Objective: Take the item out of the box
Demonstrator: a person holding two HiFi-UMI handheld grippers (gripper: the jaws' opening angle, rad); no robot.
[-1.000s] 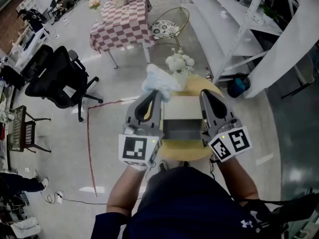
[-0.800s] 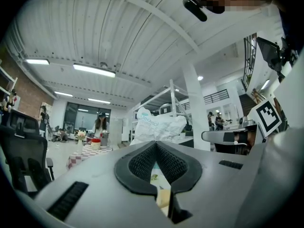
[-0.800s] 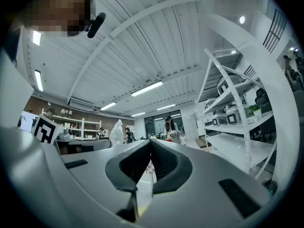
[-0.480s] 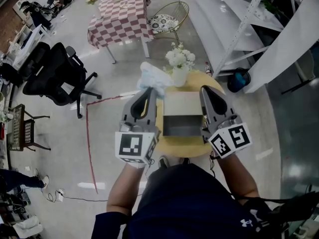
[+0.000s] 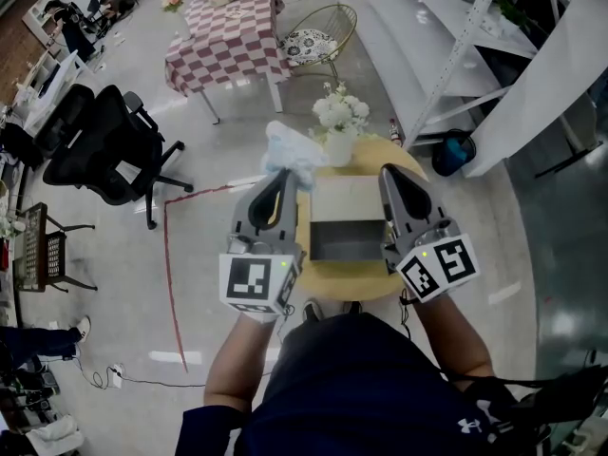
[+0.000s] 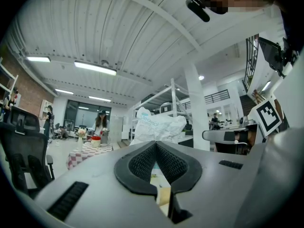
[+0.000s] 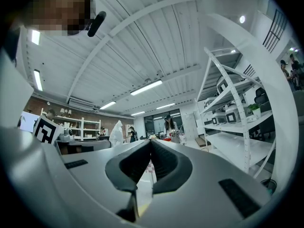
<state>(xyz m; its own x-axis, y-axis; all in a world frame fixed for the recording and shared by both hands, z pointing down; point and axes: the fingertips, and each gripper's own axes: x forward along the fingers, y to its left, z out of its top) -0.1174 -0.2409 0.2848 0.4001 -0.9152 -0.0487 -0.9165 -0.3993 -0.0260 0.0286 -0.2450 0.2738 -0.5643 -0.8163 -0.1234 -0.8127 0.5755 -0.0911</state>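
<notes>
The white bag is pinched in the left gripper above frame centre, up-left of the open box — best carried aside with a firm pinch — while the right gripper is closed, seemingly empty.

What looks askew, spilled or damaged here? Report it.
Nothing stands out. The box sits square and open on the round table, the flower vase stands upright behind it, and nothing is spilled. The only rumpled thing is the white bag, pinched in the left gripper and held up left of the vase.
</notes>
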